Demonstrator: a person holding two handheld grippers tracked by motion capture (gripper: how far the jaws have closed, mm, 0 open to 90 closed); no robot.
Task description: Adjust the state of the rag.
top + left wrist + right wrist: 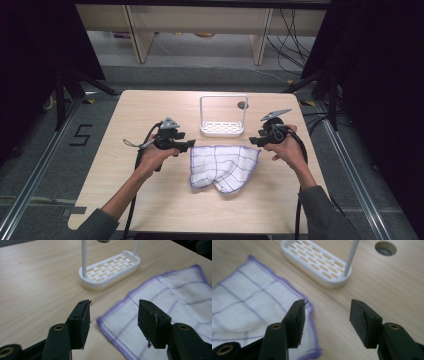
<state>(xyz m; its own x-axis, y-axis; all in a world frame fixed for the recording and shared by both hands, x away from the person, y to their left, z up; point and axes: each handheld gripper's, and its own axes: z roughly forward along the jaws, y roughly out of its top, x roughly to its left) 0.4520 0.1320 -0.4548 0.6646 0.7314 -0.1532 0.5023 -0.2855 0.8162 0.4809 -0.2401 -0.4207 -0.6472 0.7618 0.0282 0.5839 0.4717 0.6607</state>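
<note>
wooden desk (pixel 150 200) carries a white cloth with purple grid (pixel 225 167) near its centre, a white rack (pixel 223 128) just behind it toward the far edge. left gripper (pixel 113 312) released, jaws straddling the cloth's corner; right gripper (pixel 327 312) released at the opposite corner.

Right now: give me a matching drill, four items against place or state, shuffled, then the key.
1 cloth
2 white rack
3 left gripper
4 table hole

A behind the cloth, empty
B open over a purple-edged cloth corner
C near the rack's right post
D lying rumpled between both grippers

Pairs: 1-D, 2-A, 3-B, 4-C
</note>
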